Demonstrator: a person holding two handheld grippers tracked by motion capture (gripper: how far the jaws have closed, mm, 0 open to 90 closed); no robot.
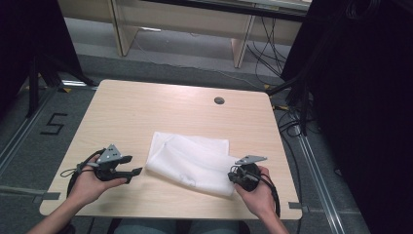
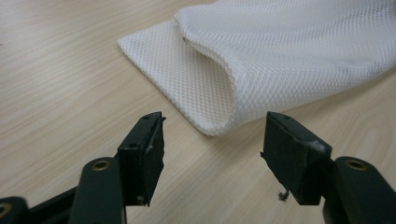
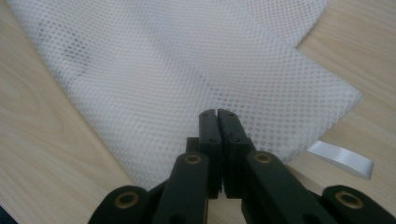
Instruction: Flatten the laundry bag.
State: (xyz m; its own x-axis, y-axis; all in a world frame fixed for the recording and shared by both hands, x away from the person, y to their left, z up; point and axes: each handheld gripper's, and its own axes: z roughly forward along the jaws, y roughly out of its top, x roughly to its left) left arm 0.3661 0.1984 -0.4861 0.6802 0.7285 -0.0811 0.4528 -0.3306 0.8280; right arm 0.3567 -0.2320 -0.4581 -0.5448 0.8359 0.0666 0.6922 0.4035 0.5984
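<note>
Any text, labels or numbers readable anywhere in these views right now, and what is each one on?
"5": a dark numeral marked on the grey floor, left of the table.
The white mesh bag bears no readable print; its white ribbon tab looks blank.
Nothing legible on either gripper.

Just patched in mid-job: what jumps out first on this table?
A white mesh bag lies folded at the middle of the wooden table. The right gripper is shut on its near edge, beside a white ribbon loop. The left gripper waits open, just short of the bag's other end.
</note>
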